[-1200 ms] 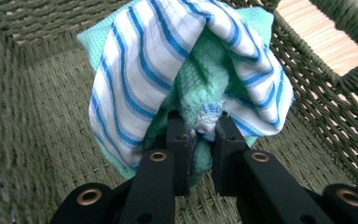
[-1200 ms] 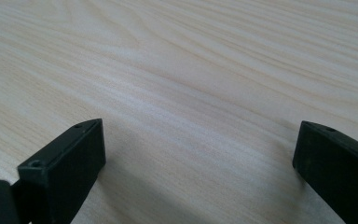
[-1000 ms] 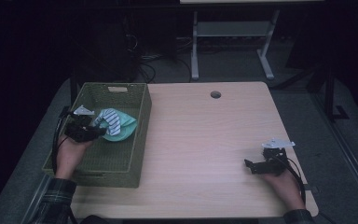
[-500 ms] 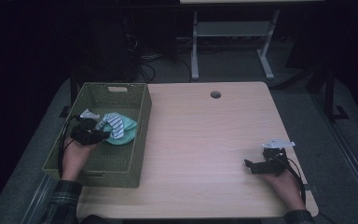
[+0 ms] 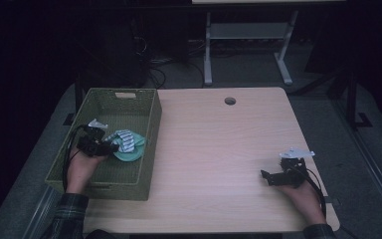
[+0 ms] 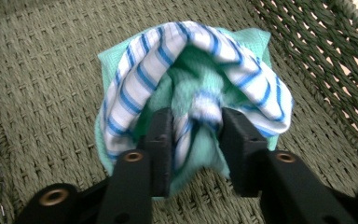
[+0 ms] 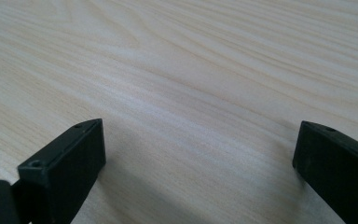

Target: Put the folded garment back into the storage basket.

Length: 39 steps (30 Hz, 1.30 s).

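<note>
Left hand-held gripper point(image 6: 196, 135) jaws just opening, cloths point(image 6: 191, 88) seemingly loose between | right hand-held gripper point(image 7: 198, 154) apart.

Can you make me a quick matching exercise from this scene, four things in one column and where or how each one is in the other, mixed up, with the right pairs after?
Things:
1. striped cloth
2. green cloth
3. right gripper
4. woven basket

Places or states:
A. jaws wide apart over bare wood
B. stands on the left part of the table
C. white with blue lines, arched over the other cloth
D. lies on the basket floor under the other cloth

The left gripper has just been opening its jaws, with both cloths between them.

Pairs: 1-C, 2-D, 3-A, 4-B
</note>
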### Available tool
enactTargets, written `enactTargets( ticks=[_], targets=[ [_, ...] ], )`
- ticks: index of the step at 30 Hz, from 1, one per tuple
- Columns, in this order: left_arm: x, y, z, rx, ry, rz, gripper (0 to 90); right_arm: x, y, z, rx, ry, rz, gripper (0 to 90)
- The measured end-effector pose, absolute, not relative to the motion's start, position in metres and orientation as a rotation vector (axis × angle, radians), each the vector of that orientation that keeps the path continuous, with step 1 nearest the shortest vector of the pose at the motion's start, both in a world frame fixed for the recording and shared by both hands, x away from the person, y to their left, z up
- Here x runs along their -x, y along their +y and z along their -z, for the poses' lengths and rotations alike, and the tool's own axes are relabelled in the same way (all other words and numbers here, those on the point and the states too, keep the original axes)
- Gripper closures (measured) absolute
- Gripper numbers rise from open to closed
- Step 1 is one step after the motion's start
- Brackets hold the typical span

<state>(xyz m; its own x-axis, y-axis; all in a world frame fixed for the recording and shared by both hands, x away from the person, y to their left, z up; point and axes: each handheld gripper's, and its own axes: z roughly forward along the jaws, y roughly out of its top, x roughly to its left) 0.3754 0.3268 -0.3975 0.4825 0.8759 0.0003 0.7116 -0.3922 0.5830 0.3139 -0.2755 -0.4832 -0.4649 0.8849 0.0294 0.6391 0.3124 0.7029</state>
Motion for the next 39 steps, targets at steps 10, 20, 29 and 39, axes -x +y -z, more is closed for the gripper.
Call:
enactTargets(
  ticks=[10,20,29,39],
  targets=[
    [-0.378,0.326,0.399,-2.209,1.319,-0.443,34.3,-0.314,-0.275,0.483,-1.362,2.223,-0.936,1.9],
    [-0.38,0.326,0.394,-2.176,1.287,-0.421,14.2,-0.313,-0.275,0.483,-1.366,2.22,-0.936,1.9],
    [-0.38,0.32,0.376,-2.174,1.249,-0.381,12.7,-0.313,-0.275,0.483,-1.366,2.22,-0.936,1.9],
    [-0.38,0.305,0.345,-2.152,1.194,-0.358,12.9,-0.313,-0.275,0.483,-1.366,2.22,-0.936,1.9]
  ],
)
